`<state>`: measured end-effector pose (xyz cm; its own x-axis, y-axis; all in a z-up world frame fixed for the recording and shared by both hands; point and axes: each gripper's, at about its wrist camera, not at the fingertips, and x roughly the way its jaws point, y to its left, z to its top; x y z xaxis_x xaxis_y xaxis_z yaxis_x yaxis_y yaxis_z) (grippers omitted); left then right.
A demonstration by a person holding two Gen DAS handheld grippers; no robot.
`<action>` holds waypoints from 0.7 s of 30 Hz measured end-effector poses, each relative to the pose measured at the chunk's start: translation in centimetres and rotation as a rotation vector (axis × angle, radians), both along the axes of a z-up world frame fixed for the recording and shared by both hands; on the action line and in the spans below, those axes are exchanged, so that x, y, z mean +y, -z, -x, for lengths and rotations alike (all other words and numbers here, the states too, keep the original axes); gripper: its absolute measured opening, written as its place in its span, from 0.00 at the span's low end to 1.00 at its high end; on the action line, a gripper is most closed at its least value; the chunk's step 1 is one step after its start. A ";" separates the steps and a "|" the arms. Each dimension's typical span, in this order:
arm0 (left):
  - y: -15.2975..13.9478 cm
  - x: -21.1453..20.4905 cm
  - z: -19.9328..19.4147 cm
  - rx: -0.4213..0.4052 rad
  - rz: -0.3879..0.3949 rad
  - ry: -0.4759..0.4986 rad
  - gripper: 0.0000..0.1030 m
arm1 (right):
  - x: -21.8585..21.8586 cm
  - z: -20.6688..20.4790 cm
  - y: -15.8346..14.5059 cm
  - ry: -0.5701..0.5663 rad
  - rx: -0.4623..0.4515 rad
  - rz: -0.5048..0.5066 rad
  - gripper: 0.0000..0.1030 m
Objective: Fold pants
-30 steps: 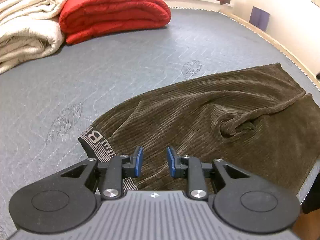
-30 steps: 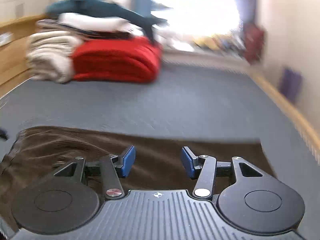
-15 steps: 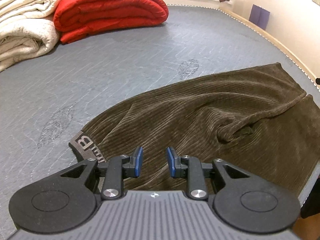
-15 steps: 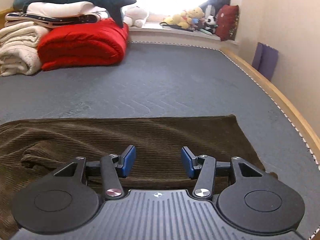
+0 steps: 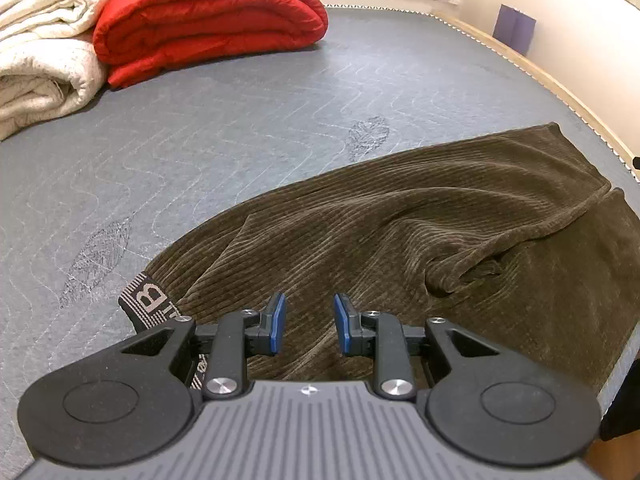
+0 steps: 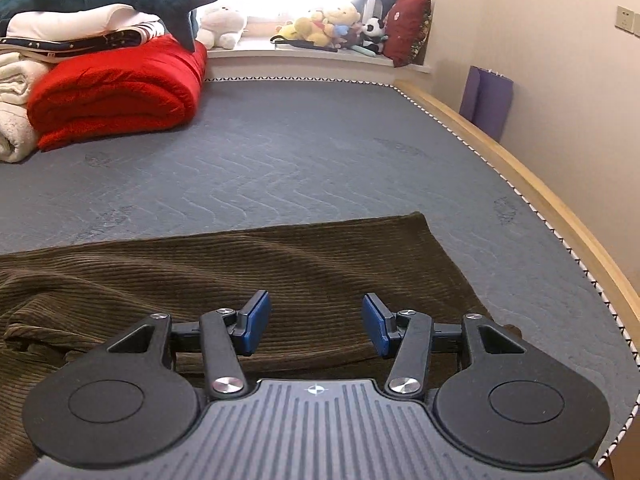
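Note:
Dark brown corduroy pants [image 5: 420, 232] lie flat across the grey mattress, one leg folded over the other, with a rumpled crease near the middle. The lettered waistband [image 5: 148, 304] shows at the left end. My left gripper [image 5: 308, 322] is open and empty, hovering over the waist end. The leg end of the pants [image 6: 280, 272] shows in the right wrist view. My right gripper [image 6: 316, 326] is open and empty above the leg cuffs, near the mattress front edge.
A folded red quilt [image 5: 208, 16] and cream blankets [image 5: 36, 64] lie at the far left of the grey mattress [image 5: 240, 120]. A wooden bed rail [image 6: 540, 196] runs along the right. Plush toys [image 6: 332, 24] sit on the window sill.
Both grippers have shifted a little over the pants and stayed open. The right wrist view was blurred from fast motion a second ago and is steady now.

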<state>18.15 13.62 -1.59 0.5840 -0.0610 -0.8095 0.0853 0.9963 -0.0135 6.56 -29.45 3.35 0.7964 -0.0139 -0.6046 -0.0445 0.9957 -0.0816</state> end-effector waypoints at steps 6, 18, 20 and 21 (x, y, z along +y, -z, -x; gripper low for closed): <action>0.0 -0.2 -0.3 -0.003 0.000 0.008 0.28 | -0.1 -0.2 0.1 0.009 -0.002 0.002 0.52; 0.4 -0.9 -0.9 0.000 -0.013 0.033 0.28 | 0.4 -0.1 0.3 -0.003 -0.013 0.027 0.52; 0.5 -0.9 -1.0 0.002 -0.017 0.038 0.28 | 0.5 -0.1 0.1 -0.007 -0.020 0.024 0.52; 0.6 -0.9 -1.0 0.005 -0.019 0.038 0.28 | 0.5 -0.1 0.1 -0.008 -0.023 0.023 0.52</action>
<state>19.17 12.73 -2.17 0.5778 -0.0680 -0.8134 0.1235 0.9923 0.0047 6.70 -28.94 3.20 0.8100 -0.0210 -0.5860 -0.0503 0.9932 -0.1050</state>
